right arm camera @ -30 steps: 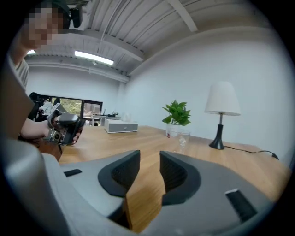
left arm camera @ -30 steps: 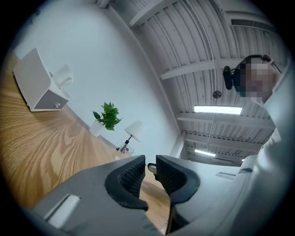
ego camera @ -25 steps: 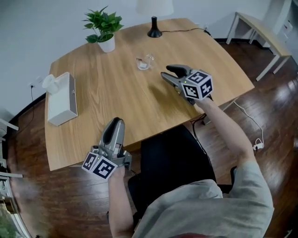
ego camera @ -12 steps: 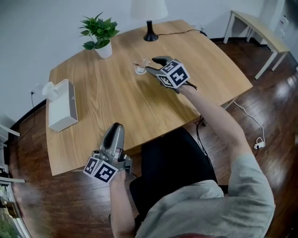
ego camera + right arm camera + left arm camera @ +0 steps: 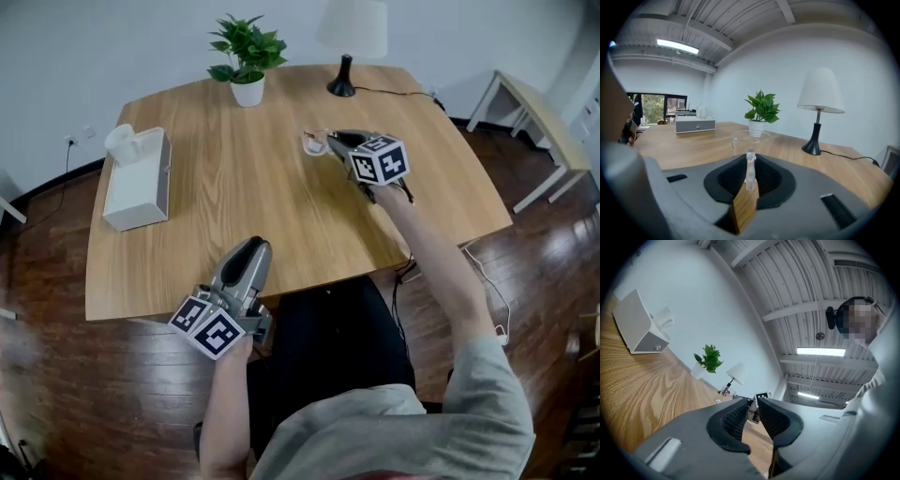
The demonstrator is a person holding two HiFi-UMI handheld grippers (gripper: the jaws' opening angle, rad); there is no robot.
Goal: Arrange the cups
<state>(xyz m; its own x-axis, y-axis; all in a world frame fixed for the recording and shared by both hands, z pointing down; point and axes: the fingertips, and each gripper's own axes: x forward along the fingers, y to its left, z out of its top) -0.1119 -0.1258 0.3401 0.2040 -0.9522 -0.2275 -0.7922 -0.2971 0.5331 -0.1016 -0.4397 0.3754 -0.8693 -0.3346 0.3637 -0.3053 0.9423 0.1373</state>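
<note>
A small clear glass cup (image 5: 312,143) stands on the wooden table (image 5: 234,206), towards the far side. My right gripper (image 5: 328,142) reaches it from the right; its jaws have just been closing and now pinch the cup's glass handle. In the right gripper view the handle shows between the closed jaws of the right gripper (image 5: 750,164), with the cup's bowl (image 5: 749,139) just beyond. My left gripper (image 5: 247,251) hovers at the table's near edge, far from the cup. In the left gripper view the left gripper (image 5: 751,405) has its jaws slightly apart with nothing between them.
A white tissue box (image 5: 138,180) sits at the table's left. A potted plant (image 5: 247,56) and a lamp (image 5: 349,42) with its cord stand at the far edge. A black chair (image 5: 328,337) is under me, and a pale bench (image 5: 544,112) stands at the right.
My right gripper moved away from me across the table to the cup, with open jaws, and then closed on its handle. The left gripper stayed where it was.
</note>
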